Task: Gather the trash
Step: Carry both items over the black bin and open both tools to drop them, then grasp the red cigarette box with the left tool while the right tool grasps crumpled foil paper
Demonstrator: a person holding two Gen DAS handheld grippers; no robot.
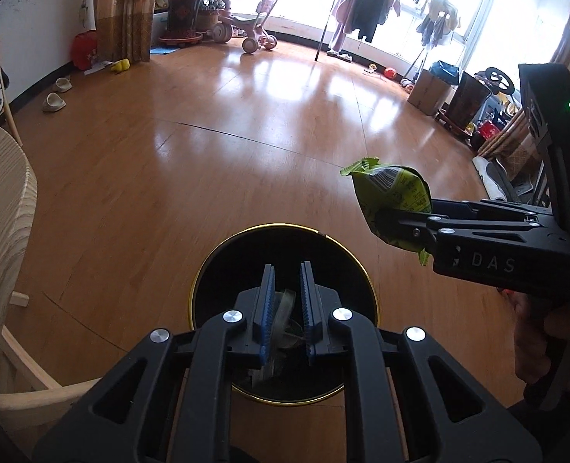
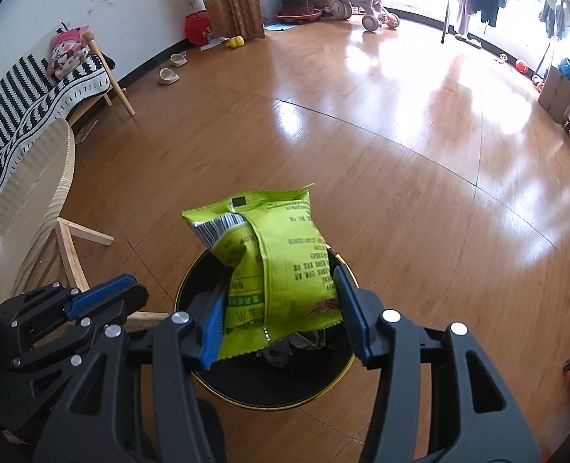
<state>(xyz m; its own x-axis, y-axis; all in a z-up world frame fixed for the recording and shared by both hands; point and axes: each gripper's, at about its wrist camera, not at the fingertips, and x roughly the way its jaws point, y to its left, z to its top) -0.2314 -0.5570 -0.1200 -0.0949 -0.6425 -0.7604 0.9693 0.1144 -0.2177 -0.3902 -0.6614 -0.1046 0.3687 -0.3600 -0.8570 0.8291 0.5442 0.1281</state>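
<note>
A black round bin with a gold rim [image 1: 285,225] [image 2: 269,407] stands on the wooden floor right under both grippers. My left gripper [image 1: 286,270] [image 2: 134,289] hangs over its mouth, jaws nearly together, with a crumpled clear wrapper [image 1: 283,308] pinched between the blue pads. My right gripper [image 2: 281,289] [image 1: 385,223] is shut on a green snack bag [image 2: 269,254] [image 1: 391,193], which it holds by its sides above the bin's far right edge. Crumpled trash [image 2: 300,341] lies at the bottom of the bin.
A pale wooden chair [image 1: 3,231] [image 2: 34,200] stands close on the left of the bin. A person's hand [image 1: 535,339] holds the right gripper. Farther off are slippers [image 1: 55,100], a bench with striped cloth [image 2: 22,96], a tricycle [image 1: 246,27] and a cardboard box [image 1: 429,90].
</note>
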